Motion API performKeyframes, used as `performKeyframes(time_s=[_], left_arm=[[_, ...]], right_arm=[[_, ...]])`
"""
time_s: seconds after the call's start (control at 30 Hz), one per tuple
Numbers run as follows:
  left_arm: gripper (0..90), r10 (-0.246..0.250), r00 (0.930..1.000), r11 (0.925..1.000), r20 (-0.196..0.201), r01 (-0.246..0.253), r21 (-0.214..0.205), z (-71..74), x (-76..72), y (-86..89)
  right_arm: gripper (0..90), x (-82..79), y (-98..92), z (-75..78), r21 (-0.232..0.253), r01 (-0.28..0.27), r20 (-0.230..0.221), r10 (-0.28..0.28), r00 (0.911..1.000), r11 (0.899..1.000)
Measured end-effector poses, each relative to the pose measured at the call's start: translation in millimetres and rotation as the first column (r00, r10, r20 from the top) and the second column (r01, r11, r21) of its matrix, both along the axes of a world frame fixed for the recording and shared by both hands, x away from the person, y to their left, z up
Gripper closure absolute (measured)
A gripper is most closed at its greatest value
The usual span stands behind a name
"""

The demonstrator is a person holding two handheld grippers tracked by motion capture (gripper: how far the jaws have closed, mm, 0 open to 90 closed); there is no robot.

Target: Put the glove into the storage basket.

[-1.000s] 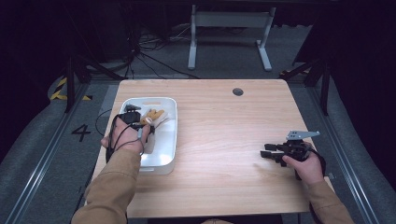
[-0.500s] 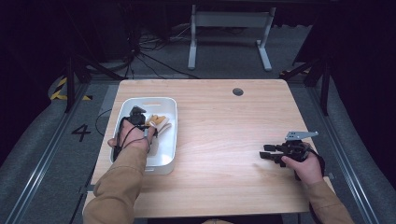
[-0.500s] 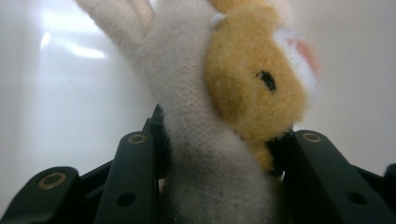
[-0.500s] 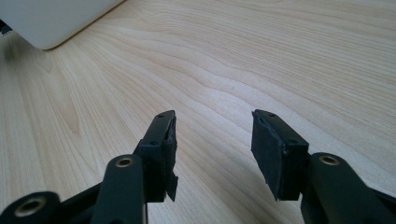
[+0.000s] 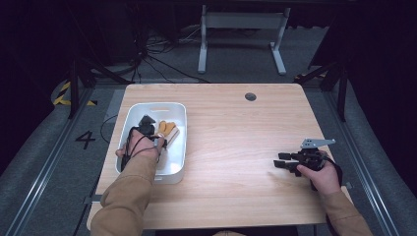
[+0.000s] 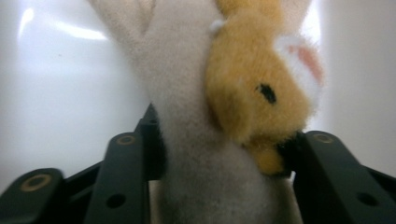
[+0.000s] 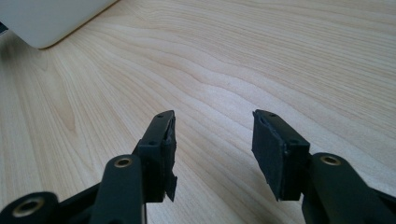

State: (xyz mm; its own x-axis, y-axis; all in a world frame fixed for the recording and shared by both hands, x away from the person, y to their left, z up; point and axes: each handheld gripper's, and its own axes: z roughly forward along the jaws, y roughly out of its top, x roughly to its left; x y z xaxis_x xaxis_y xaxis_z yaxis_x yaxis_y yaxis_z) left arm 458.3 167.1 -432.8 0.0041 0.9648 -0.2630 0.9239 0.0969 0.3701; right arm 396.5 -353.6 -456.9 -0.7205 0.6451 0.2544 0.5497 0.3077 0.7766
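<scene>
A cream and orange plush toy (image 6: 261, 93) with a black eye sits between the jaws of my left gripper (image 6: 222, 154). Both pads still touch its fur, though the jaws have just been opening. From above, my left gripper (image 5: 147, 127) is low inside the white bin (image 5: 152, 104), with the plush toy (image 5: 167, 129) just to its right over the bin floor. My right gripper (image 5: 281, 164) rests at the table's right side, pointing left. Its jaws stand open over bare wood, and in its own view my right gripper (image 7: 212, 140) has nothing between the pads.
The wooden table (image 5: 236, 147) has a round cable hole (image 5: 250, 96) near its far edge. A corner of the white bin (image 7: 51, 18) appears at the upper left of the right gripper view. Dark floor, cables and a metal stand lie beyond the table.
My left gripper has sunk lower into the bin with the plush toy and shifted slightly right. The right gripper has stayed where it was.
</scene>
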Motion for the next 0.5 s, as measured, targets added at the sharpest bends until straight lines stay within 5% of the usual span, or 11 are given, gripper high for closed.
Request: performKeyframes(time_s=[0.13,0.5], left_arm=[[33.8,-0.024,0.9992,0.9997,0.031,0.024,0.009,-1.7,-2.7,-3.5],[27.7,-0.099,0.9927,0.9921,0.069,0.093,0.084,5.5,-5.2,-8.9]], right_arm=[[49.3,-0.1,-0.3,0.4,0.002,0.004,0.002,-0.004,1.0,1.0],[47.3,0.0,-0.3,0.7,0.009,0.006,0.009,-0.006,0.9999,1.0]])
